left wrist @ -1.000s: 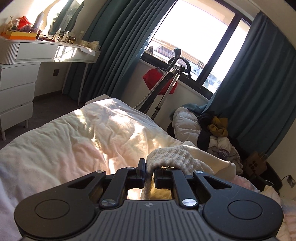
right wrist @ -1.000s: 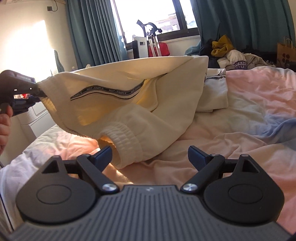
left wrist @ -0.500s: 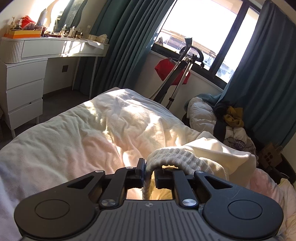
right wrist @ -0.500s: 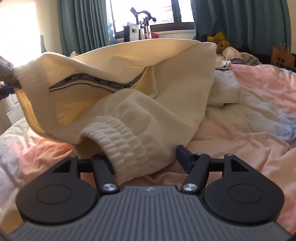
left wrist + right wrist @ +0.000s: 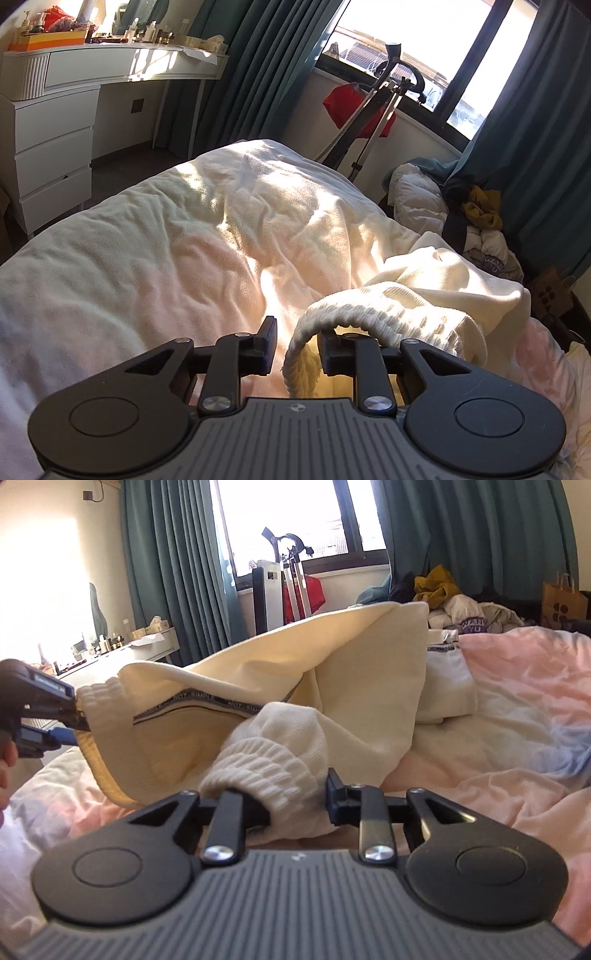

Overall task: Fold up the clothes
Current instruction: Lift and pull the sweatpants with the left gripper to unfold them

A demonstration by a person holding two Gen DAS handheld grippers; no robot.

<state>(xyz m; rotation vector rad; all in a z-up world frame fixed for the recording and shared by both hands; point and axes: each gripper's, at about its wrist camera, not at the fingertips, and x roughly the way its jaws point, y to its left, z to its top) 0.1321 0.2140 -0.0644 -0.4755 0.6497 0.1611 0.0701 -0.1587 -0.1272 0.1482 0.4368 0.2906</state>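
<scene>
A cream sweatshirt (image 5: 332, 686) with a black lettered tape lies partly lifted over the bed. In the left wrist view my left gripper (image 5: 295, 345) stands open, and the ribbed hem (image 5: 369, 317) drapes over its right finger. From the right wrist view the left gripper (image 5: 70, 720) still touches that hem at the far left. My right gripper (image 5: 295, 801) has its jaws around the ribbed sleeve cuff (image 5: 269, 771), a little apart from it on the right side.
The bed (image 5: 147, 258) is covered with a crumpled white and pink duvet (image 5: 517, 720). A white dresser (image 5: 48, 147) stands left. A garment steamer (image 5: 369, 110) and a clothes pile (image 5: 461, 609) sit by the window. A brown paper bag (image 5: 561, 605) stands at right.
My left gripper has opened and the hem now hangs loose over one finger. My right gripper has moved forward and narrowed around the sleeve cuff.
</scene>
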